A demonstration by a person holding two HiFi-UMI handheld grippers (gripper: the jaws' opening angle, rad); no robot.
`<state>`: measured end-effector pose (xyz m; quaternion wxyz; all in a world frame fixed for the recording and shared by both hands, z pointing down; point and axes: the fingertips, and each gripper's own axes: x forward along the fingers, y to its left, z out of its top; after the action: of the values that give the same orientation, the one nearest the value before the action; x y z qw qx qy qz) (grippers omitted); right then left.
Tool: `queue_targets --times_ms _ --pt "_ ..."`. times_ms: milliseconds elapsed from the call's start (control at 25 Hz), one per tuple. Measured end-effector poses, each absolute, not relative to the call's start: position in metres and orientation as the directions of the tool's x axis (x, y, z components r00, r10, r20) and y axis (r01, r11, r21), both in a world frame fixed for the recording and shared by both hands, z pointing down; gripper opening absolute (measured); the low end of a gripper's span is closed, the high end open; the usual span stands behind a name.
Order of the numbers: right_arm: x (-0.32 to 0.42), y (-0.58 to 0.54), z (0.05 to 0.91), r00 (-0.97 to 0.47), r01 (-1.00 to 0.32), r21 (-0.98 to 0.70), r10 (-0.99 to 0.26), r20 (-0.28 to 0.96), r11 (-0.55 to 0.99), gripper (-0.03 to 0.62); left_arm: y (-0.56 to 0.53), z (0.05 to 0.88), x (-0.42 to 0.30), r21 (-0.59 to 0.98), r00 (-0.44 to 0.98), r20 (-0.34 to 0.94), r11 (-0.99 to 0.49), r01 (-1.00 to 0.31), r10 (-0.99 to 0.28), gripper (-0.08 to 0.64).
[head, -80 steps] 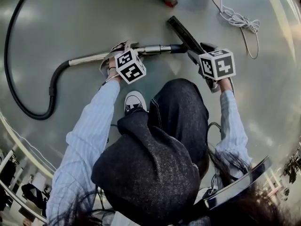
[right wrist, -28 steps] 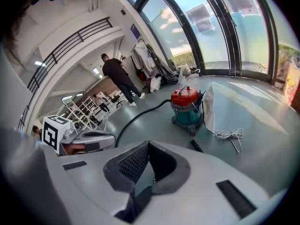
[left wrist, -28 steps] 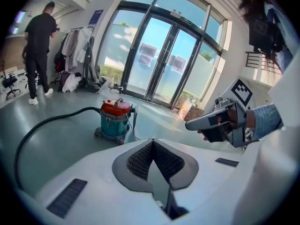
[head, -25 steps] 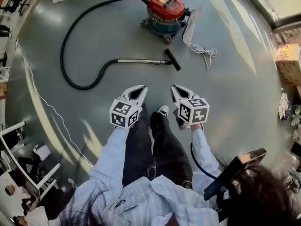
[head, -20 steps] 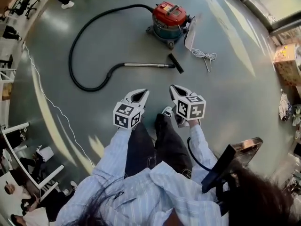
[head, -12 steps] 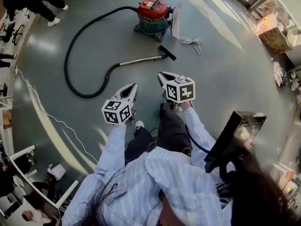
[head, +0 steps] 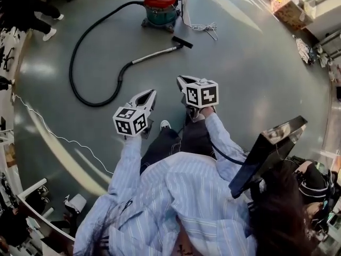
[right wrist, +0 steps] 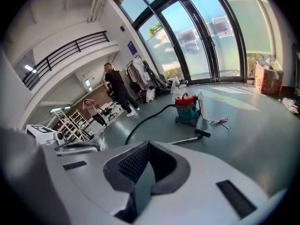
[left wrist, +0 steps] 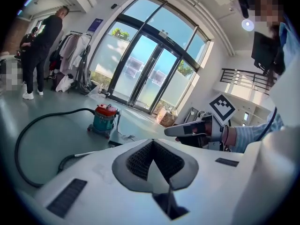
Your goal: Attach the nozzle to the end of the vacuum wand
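Note:
The metal wand lies on the grey floor with the black nozzle at its far end, next to the red and teal vacuum. A black hose loops from the wand to the vacuum. Both grippers hang in the air well short of them, above the person's legs. My left gripper is shut and holds nothing, and so is my right gripper. In the right gripper view the nozzle and vacuum lie ahead beyond the shut jaws. The left gripper view shows the vacuum far off.
A coiled white power cord lies right of the vacuum. A thin white cable runs across the floor at left. A cardboard box stands at the far right. People stand near clothes racks by the glass doors.
The grippers left the wand and nozzle and rose, shut and empty. The view has pulled back, so the vacuum, wand and nozzle lie farther away on the floor.

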<state>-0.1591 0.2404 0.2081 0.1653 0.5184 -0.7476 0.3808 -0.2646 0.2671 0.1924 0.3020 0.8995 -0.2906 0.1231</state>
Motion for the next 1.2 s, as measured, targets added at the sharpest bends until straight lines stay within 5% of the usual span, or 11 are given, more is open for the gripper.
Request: queue_targets --times_ms 800,1200 --pt "-0.029 0.408 0.188 -0.481 -0.873 -0.408 -0.602 0.637 0.266 0.006 0.409 0.15 -0.11 0.474 0.769 0.32 -0.609 -0.636 -0.554 0.005" --pt "-0.039 0.443 0.192 -0.557 -0.83 -0.404 -0.542 0.629 0.384 0.006 0.447 0.164 -0.11 0.442 0.703 0.37 -0.551 -0.708 -0.607 0.005"
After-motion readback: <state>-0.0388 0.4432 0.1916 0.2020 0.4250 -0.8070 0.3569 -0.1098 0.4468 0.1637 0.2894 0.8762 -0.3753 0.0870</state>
